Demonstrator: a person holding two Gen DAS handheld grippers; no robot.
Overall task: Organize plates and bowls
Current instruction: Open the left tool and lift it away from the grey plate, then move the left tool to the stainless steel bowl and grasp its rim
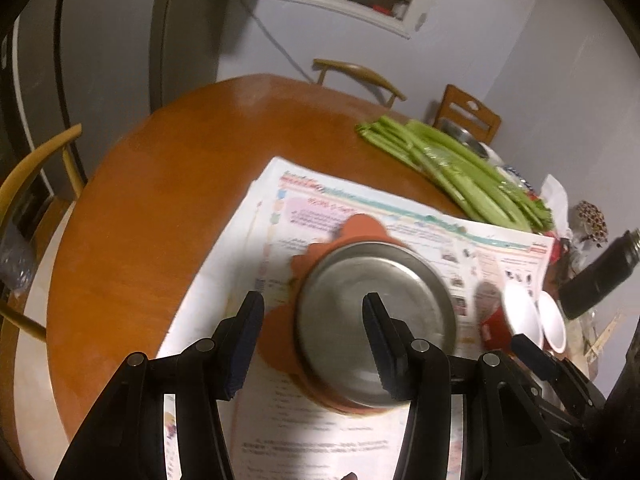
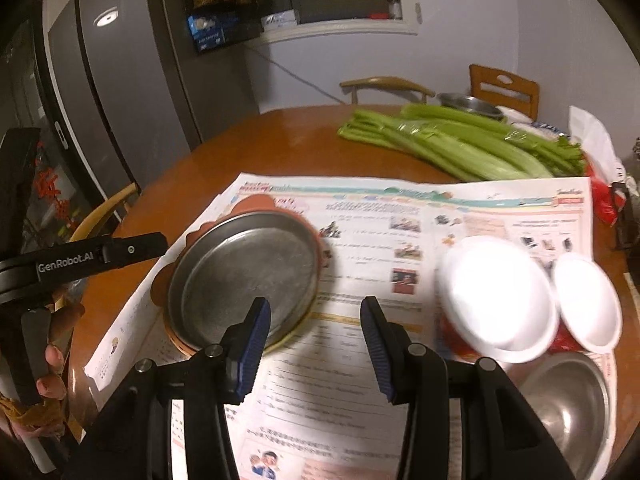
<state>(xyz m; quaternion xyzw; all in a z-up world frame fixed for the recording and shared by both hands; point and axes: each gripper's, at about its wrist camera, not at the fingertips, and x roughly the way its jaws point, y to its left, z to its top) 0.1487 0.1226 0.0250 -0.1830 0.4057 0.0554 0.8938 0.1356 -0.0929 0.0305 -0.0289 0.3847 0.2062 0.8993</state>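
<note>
A steel plate [image 1: 372, 304] [image 2: 244, 276] lies on an orange scalloped plate [image 1: 360, 228] [image 2: 256, 202] on the newspaper. My left gripper [image 1: 312, 336] is open and empty, hovering above the plate's near left rim. My right gripper [image 2: 316, 340] is open and empty over the newspaper, right of the plates. Two red bowls with white insides, a large one [image 2: 496, 296] [image 1: 516, 312] and a small one [image 2: 588, 300] [image 1: 554, 320], stand to the right. A steel bowl [image 2: 568, 404] sits at the near right.
A newspaper [image 2: 360, 380] [image 1: 248, 248] covers the near part of the round wooden table [image 1: 160, 184]. Celery [image 2: 460, 144] [image 1: 452, 164] lies at the back right, with a steel basin [image 2: 472, 104] behind it. A dark bottle [image 1: 600, 276] lies at the right. Chairs surround the table.
</note>
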